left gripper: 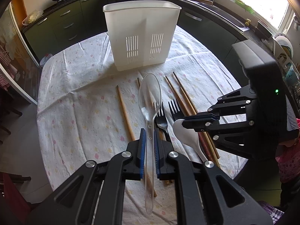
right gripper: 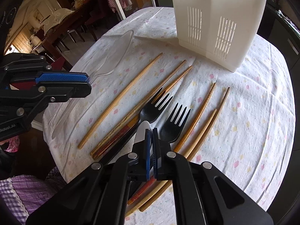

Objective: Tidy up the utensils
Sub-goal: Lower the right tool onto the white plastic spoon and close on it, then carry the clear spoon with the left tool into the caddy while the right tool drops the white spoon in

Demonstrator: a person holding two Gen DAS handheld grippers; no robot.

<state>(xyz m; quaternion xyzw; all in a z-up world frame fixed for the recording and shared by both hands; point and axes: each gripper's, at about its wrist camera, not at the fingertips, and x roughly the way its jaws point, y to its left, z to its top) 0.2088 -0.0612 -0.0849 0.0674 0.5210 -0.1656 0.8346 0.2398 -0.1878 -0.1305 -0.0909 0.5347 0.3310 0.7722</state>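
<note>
Both grippers hold spoons above a cluttered floral tablecloth (left gripper: 75,112).

The left gripper (left gripper: 149,142) pinches the handle of a clear plastic spoon (left gripper: 149,101), bowl aimed at the white slotted caddy (left gripper: 142,35) at upper centre. The right gripper (right gripper: 151,140), its pads nearly together, grips a white spoon (right gripper: 141,131) over two black forks (right gripper: 165,116) and scattered chopsticks (right gripper: 120,99). Bare cloth lies left of the chopsticks and reaches the table's rounded edge.
</note>
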